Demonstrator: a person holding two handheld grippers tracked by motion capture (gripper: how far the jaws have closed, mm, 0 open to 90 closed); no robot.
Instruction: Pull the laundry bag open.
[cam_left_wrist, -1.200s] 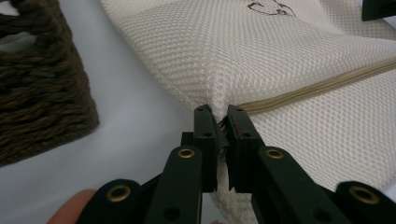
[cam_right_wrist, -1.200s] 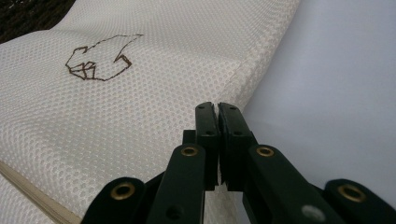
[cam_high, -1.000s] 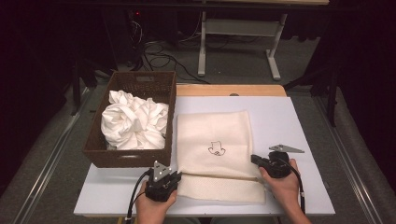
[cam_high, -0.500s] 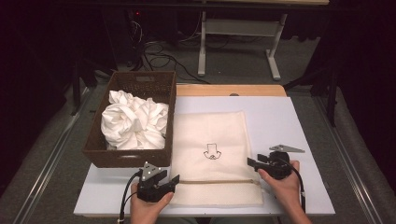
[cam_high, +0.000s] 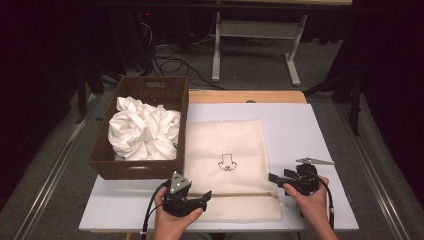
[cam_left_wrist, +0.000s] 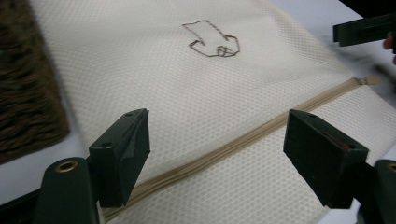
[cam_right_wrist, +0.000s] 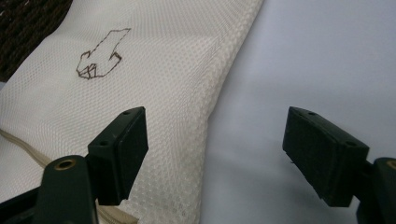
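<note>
We see both hands low at the near edge of the table (cam_high: 325, 130), forearms coming in from below. The left gripper (cam_high: 206, 196) points right along the zip (cam_left_wrist: 243, 142) of the mesh bag (cam_high: 225, 150); its jaws have just been opening and now stand wide above the zip, pressing on nothing. The right gripper (cam_high: 272, 177) points left at the bag's right edge, its jaws also just opened, one over mesh, one over bare table. The bag lies flat mid-table, a small drawing (cam_high: 227, 162) on it. Left of it sits a basket (cam_high: 150, 90) with white cloth (cam_high: 142, 132) in it. Beyond the table, we make out a dark room with cables and a stand.
</note>
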